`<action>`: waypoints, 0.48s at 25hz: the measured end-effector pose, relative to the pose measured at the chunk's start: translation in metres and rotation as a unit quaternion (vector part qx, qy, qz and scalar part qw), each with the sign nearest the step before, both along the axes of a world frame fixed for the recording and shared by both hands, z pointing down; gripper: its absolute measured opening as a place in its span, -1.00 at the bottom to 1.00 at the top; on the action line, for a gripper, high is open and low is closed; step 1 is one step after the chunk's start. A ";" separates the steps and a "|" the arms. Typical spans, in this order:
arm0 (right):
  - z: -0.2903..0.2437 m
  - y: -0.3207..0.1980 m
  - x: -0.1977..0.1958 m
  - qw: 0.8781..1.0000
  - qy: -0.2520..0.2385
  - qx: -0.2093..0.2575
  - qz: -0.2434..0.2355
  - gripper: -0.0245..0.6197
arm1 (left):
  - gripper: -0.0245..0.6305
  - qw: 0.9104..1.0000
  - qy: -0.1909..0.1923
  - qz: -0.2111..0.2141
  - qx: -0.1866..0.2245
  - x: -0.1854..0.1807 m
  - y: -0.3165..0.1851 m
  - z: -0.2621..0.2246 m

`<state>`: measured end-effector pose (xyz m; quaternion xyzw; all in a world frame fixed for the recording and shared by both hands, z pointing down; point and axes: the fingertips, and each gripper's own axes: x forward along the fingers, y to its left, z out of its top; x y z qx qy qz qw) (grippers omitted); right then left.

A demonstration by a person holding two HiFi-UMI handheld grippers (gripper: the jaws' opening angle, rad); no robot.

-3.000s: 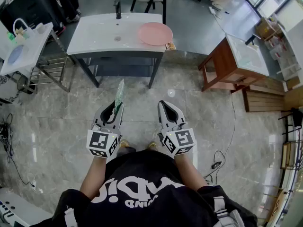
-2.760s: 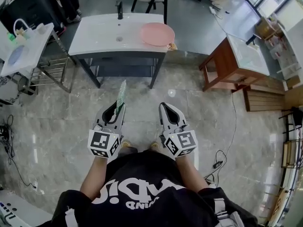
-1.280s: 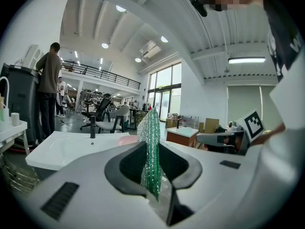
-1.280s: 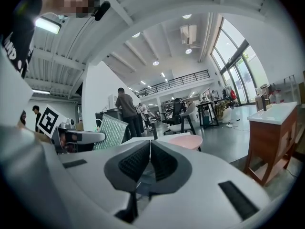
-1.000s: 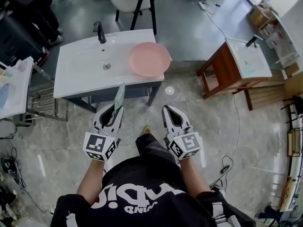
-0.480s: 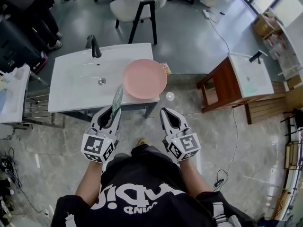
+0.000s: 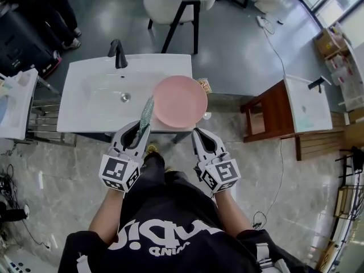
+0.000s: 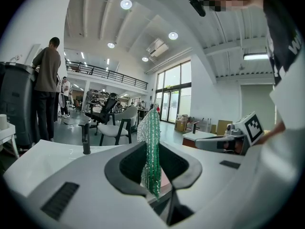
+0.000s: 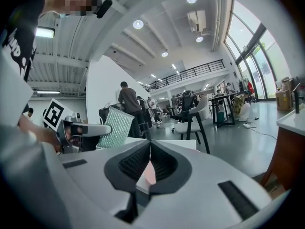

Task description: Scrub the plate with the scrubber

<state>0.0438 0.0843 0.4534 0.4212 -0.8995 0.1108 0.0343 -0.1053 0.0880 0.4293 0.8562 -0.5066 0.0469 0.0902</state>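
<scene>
A pink plate [image 7: 180, 101] lies on the right end of the white sink counter [image 7: 91, 112], partly over its front edge. My left gripper [image 7: 141, 127] is shut on a flat green and silver scrubber [image 7: 146, 112] that stands upright from its jaws, just left of the plate at the counter's front edge. The scrubber [image 8: 151, 149] fills the gap between the jaws in the left gripper view. My right gripper [image 7: 198, 133] is shut and holds nothing, just below the plate's near rim. A sliver of the plate [image 9: 148, 171] shows past its tips.
A black faucet [image 7: 118, 53] and the drain [image 7: 125, 97] sit left of the plate. A white chair [image 7: 170, 7] stands behind the sink. A wooden stand with a second basin [image 7: 296, 110] is at the right. A metal rack [image 7: 40, 127] is on the left. A person [image 8: 47, 94] stands beyond.
I have walked up to the sink: the counter and plate have come closer, now right in front of both grippers. The grippers keep the same pose and grip.
</scene>
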 end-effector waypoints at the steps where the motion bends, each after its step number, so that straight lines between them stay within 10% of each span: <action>1: 0.001 -0.007 -0.002 1.000 0.001 -0.001 0.001 -0.87 | -0.65 1.000 0.000 0.003 -0.001 -0.001 -0.007 0.001; 12: -0.006 -0.089 -0.012 1.000 0.017 -0.001 0.026 -0.87 | -0.65 0.998 0.003 0.055 -0.016 -0.004 -0.089 0.008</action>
